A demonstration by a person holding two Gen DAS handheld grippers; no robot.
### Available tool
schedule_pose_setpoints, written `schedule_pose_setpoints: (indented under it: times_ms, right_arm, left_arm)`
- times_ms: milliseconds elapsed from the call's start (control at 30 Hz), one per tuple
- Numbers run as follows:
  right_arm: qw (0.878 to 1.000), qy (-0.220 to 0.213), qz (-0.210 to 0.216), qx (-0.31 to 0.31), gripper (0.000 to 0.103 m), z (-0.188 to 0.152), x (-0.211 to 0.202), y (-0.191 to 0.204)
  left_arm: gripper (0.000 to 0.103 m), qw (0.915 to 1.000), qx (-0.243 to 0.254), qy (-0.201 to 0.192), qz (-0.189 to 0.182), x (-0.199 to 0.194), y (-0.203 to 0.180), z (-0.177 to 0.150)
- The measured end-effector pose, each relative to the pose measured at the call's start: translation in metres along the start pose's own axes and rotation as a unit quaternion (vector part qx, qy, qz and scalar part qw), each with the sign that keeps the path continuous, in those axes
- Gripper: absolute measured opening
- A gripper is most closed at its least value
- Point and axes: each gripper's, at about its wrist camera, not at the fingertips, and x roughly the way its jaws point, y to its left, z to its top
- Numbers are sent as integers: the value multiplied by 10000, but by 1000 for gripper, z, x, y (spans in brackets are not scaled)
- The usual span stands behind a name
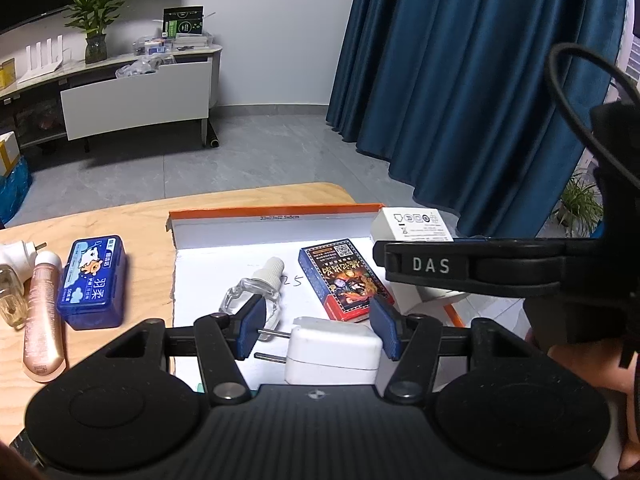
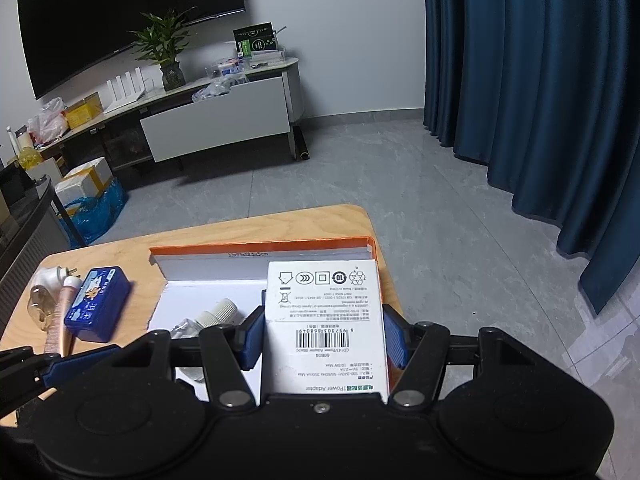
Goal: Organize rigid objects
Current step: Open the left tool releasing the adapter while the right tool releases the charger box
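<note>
My left gripper is shut on a white plug adapter, its two prongs pointing at the left pad, low over the orange-rimmed white box lid. My right gripper is shut on a white power-adapter carton, held over the lid's right end. In the left wrist view that carton shows above one of the right gripper's fingers. Inside the lid lie a clear bottle with a white cap and a blue-and-red card pack.
On the wooden table, left of the lid, lie a blue plastic case, a pink tube, a small glass bottle and a white plug-in device. Beyond the table's far edge are grey floor and a blue curtain.
</note>
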Motion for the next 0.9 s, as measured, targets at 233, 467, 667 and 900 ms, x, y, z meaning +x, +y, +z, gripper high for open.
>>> schedule_pose_setpoints:
  times_ms: [233, 467, 667, 900]
  right_arm:
    - [10000, 78, -13, -4, 70, 4, 11, 0]
    - [9999, 118, -39, -18, 70, 7, 19, -1]
    - [9999, 99, -58, -31, 70, 10, 22, -2]
    - [9998, 74, -168, -51, 77, 13, 25, -5]
  left_arm:
    - [58, 10000, 35, 12, -11, 4, -4, 2]
    - [58, 10000, 59, 51, -29, 8, -6, 1]
    - [58, 9999, 70, 50, -71, 11, -8, 0]
    - [59, 9994, 16, 72, -342, 16, -9, -1]
